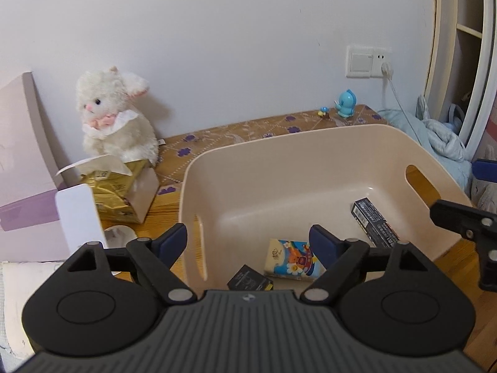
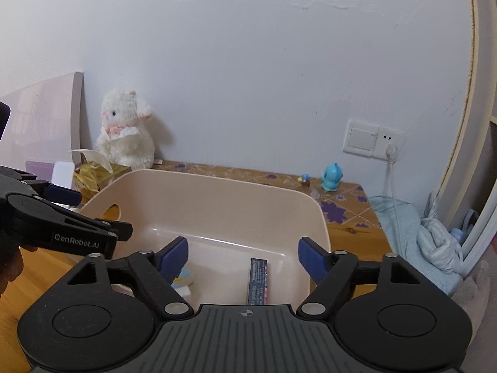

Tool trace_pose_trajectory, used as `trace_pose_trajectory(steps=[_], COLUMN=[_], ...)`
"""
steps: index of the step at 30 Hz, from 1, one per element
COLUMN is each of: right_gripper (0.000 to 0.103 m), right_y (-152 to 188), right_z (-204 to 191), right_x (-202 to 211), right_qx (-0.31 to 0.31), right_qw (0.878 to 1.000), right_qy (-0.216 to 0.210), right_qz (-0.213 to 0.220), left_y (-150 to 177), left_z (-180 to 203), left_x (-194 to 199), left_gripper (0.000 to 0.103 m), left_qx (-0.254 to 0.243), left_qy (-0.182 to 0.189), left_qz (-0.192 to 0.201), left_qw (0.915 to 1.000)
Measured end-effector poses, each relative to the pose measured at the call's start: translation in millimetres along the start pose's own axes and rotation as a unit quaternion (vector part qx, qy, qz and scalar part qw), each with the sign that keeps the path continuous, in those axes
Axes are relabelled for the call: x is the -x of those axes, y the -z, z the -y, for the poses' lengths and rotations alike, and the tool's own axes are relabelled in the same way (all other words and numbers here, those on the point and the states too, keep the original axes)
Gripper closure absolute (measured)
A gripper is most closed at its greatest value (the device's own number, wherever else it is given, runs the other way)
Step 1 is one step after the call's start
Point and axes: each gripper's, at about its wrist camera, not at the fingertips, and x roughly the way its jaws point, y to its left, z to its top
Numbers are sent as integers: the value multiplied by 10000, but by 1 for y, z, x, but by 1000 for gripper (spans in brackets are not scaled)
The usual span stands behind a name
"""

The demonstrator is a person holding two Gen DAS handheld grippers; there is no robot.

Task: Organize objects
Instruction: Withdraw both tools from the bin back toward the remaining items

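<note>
A beige plastic bin (image 1: 310,143) stands on the wooden table; it also shows in the right wrist view (image 2: 217,186). Inside lie a long black box (image 1: 374,220) (image 2: 258,281), a colourful tissue pack (image 1: 292,259) and a small black box (image 1: 250,281). My left gripper (image 1: 248,242) is open and empty above the bin's near left side. My right gripper (image 2: 243,259) is open and empty above the bin's near edge. The left gripper also shows at the left of the right wrist view (image 2: 62,214).
A white plush rabbit (image 1: 115,118) sits against the wall. A gold tissue box (image 1: 118,186) and a white card (image 1: 80,217) stand left of the bin. A blue toy bird (image 1: 345,104) sits at the back. A bed with blue bedding (image 1: 435,136) lies right.
</note>
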Motion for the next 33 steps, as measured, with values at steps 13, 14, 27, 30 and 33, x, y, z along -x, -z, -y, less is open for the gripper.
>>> trace_pose_trajectory(steps=[13, 14, 27, 30, 33], right_gripper=[4, 4, 3, 3, 3], right_y=[42, 45, 96, 104, 111], right_z=[-6, -6, -7, -9, -14], right_x=[32, 32, 18, 11, 3], right_qx=[-127, -156, -435, -542, -558], right_qw=[9998, 9997, 9963, 9946, 9934], right_qy=[31, 27, 93, 61, 43], right_qz=[-167, -200, -731, -886, -1001], left_y=[39, 42, 93, 103, 108], left_z=[-3, -3, -12, -12, -10], left_x=[48, 49, 36, 28, 21], left_gripper=[11, 11, 11, 11, 11], left_qx=[-319, -327, -78, 12, 62], left_qy=[6, -10, 1, 42, 67], left_qz=[56, 42, -435, -570, -667], left_qw=[9995, 9995, 9990, 9984, 9977])
